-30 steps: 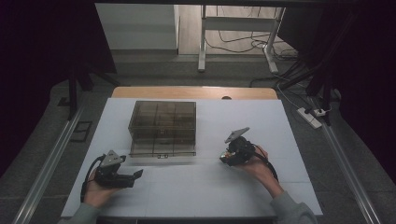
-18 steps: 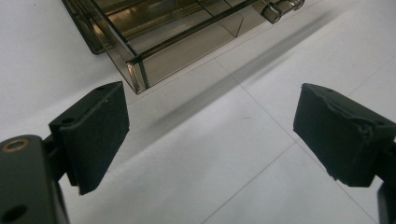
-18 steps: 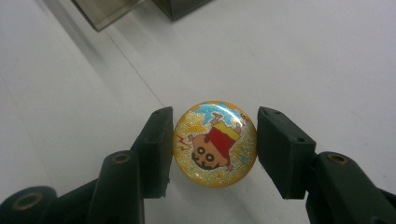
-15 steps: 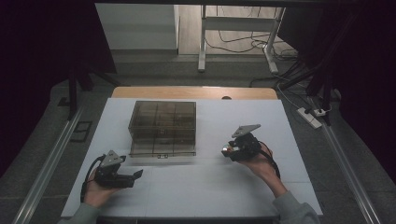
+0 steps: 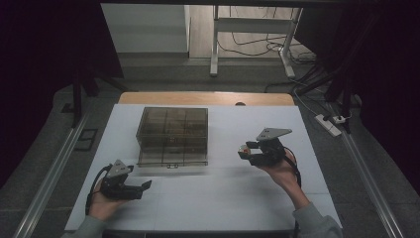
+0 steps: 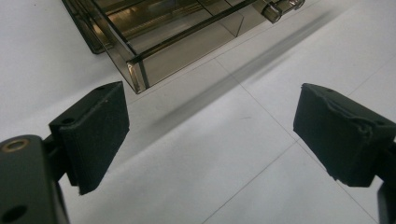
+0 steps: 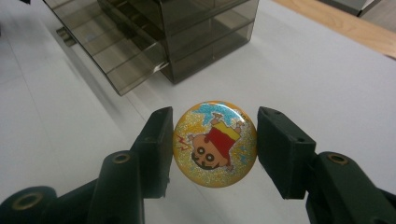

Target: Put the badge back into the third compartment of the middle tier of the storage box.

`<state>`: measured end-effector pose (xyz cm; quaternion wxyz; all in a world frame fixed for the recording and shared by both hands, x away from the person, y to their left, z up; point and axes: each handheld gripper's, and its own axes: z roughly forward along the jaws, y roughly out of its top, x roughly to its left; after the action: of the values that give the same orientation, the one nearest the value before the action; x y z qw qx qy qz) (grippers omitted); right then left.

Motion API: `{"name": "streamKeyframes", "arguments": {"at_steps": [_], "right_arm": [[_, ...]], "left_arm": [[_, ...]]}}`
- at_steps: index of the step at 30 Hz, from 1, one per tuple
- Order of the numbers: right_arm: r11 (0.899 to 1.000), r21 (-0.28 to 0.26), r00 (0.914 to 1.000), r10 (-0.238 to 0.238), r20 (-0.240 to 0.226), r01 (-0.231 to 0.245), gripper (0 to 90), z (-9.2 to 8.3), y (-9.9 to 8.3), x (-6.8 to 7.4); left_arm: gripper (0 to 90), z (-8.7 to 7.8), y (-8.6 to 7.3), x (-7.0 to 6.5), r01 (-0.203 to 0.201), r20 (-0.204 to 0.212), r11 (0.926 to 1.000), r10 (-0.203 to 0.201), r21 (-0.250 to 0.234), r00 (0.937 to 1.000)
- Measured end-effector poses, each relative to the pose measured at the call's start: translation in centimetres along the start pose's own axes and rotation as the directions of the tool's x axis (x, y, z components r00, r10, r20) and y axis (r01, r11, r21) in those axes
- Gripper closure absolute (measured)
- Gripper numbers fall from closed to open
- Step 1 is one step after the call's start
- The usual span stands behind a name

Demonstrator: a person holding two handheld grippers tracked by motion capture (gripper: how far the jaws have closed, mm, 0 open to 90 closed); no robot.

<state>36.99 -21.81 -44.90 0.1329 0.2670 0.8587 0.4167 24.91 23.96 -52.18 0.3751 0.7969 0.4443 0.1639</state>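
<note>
A round yellow glitter badge [image 7: 215, 144] with a cartoon figure sits upside down between the jaws of my right gripper [image 7: 215, 122], which is shut on it by its edges. In the high view that gripper [image 5: 246, 151] hangs above the white table, right of a smoked clear drawer box [image 5: 173, 130]. The box's bottom drawer [image 5: 172, 159] is pulled out toward me. My left gripper [image 5: 142, 187] rests low at the front left, jaws wide open with only bare table between them [image 6: 212, 126]. A corner of the box [image 6: 140, 70] lies just beyond its left jaw.
The white table top [image 5: 223, 198] ends in a wooden strip [image 5: 208, 98] at the far edge. Behind it stand a desk frame [image 5: 247, 29] and loose cables on the floor. A power strip [image 5: 328, 124] lies off the table's right side.
My right gripper has drifted a little to the right and away from me with the badge still in it. The left gripper has stayed put.
</note>
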Motion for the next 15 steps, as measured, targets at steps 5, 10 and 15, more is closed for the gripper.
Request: {"name": "streamKeyframes", "arguments": {"at_steps": [5, 10, 15], "right_arm": [[0.999, -0.053, 1.0000, 0.006, -0.003, -0.006, 47.0, -0.6, 0.2, 0.0], [0.997, -0.082, 1.0000, 0.005, -0.003, -0.005, 47.0, -1.0, 0.4, 0.1], [0.991, -0.131, 0.9999, -0.001, -0.010, -0.001, 47.0, -1.5, 0.7, 0.4]], "left_arm": [[10.9, 0.0, 0.0, 0.0, 0.000, 0.000, 1.0000, 0.000, 0.000, 1.0000], [10.9, 0.0, 0.0, 0.0, -0.001, -0.001, 1.0000, 0.001, 0.001, 1.0000], [10.9, 0.0, 0.0, 0.0, -0.002, 0.000, 1.0000, 0.002, 0.000, 1.0000]]}}
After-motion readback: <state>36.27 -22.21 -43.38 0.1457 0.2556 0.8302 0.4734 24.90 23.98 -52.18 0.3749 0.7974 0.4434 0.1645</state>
